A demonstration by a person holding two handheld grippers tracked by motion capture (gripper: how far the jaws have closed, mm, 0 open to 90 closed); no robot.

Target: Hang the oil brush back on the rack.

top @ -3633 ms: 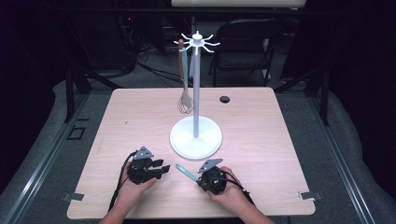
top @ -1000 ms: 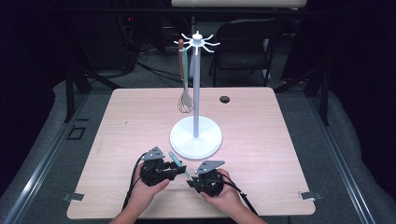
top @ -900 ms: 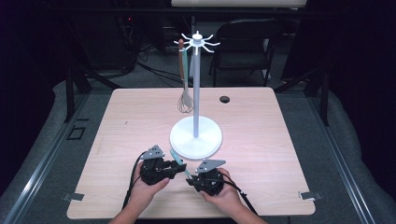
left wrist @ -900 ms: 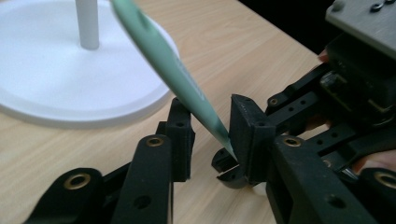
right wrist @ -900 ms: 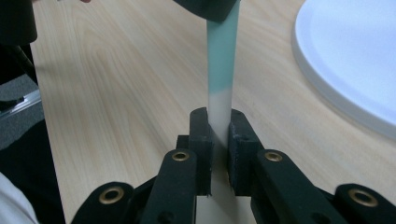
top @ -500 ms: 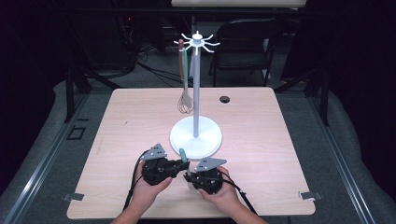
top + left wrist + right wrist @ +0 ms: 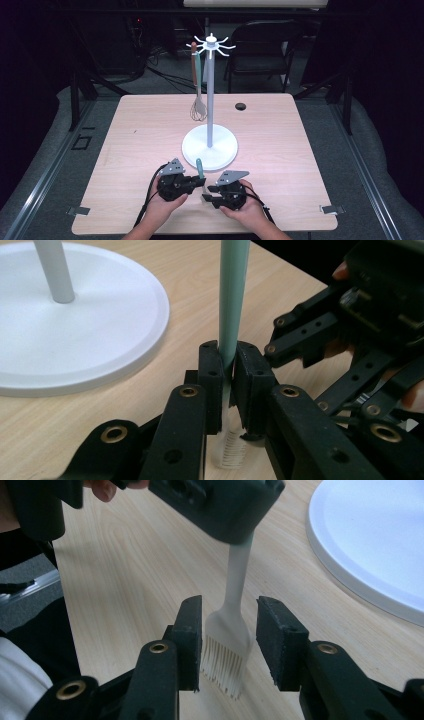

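Hands meet at the near edge of the tabletop, each with a hand-held gripper. The left hand-held gripper is clamped on the pale green handle of a basting brush, which stands nearly upright between its pads, bristles down. The right hand-held gripper has just been opening; its jaws stand apart on either side of the brush's white bristle head, not pressing it. From above, the handle tip pokes up between the two grippers, just in front of the white rack base. Farther back, a whisk hangs from the rack's hooks, and a small black disc lies beyond.
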